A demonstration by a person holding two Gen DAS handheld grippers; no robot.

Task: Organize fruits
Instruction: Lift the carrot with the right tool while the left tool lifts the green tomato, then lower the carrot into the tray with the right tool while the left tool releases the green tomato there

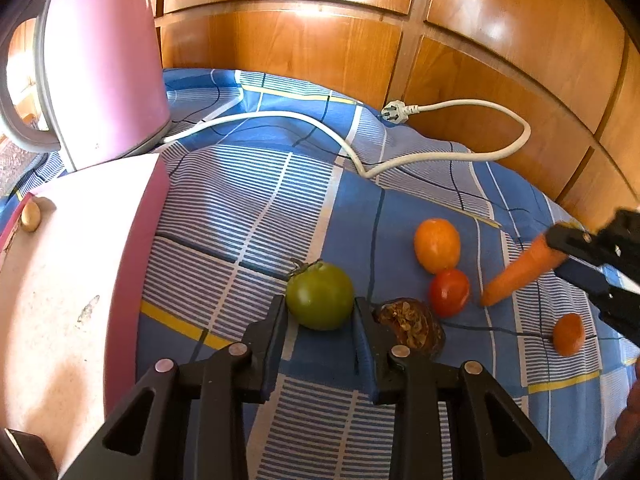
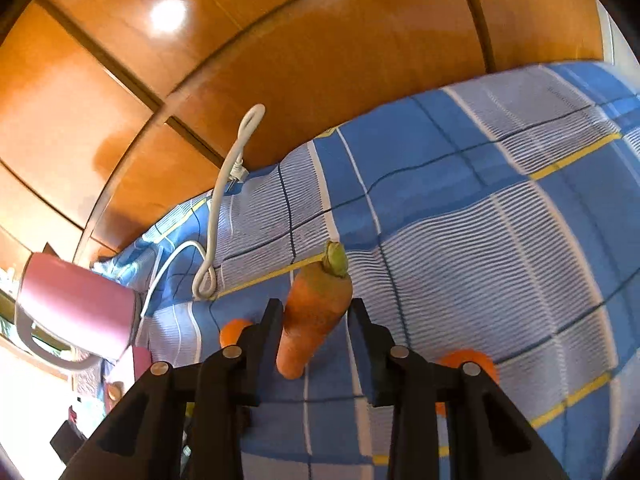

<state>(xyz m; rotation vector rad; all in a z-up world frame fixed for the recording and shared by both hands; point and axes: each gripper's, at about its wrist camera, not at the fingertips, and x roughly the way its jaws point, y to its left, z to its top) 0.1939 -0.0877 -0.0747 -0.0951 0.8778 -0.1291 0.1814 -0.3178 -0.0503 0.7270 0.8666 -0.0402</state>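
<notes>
Left fingers [image 1: 280,320] bracket green tomato [image 1: 320,296]; right gripper [image 2: 314,320] pinches carrot [image 2: 314,312]

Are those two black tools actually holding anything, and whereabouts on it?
The right tool grips the carrot near its thick stem end. The left tool straddles the green tomato; whether it grips is unclear.

Black plastic grippers [image 1: 320,312] — silver rivets, blue-edged fingers [image 1: 364,344]

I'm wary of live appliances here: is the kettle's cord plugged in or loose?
Loose. The plug lies bare on the blue cloth, its white cord trailing back to the pink kettle.
</notes>
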